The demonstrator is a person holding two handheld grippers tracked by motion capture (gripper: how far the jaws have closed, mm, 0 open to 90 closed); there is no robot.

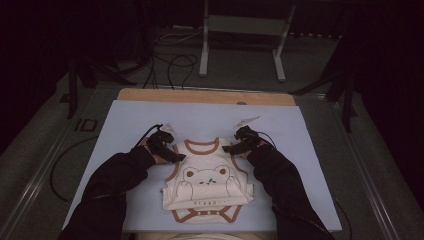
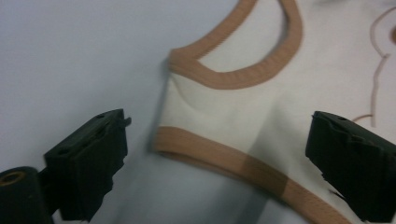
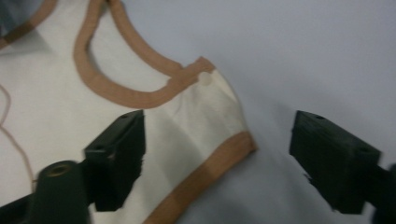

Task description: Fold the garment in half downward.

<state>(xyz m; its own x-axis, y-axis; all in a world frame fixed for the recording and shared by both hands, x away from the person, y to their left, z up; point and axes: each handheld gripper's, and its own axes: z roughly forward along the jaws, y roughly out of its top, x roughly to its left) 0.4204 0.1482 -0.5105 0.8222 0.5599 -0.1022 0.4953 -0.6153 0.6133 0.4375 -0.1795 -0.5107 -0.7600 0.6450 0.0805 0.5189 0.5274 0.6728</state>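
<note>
Each released hand-held gripper (image 1: 176, 156) (image 1: 231, 148) straddles one shoulder of the bodysuit (image 1: 207, 181), jaws apart.

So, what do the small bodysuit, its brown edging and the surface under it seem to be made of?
The bodysuit looks like soft, matte cream knit fabric, probably cotton: it creases gently and has no shine. Its brown edging seems to be ribbed knit, since fine ridges show along the band. The pale blue surface looks smooth and matte, perhaps a mat or painted board; I cannot tell which.
</note>
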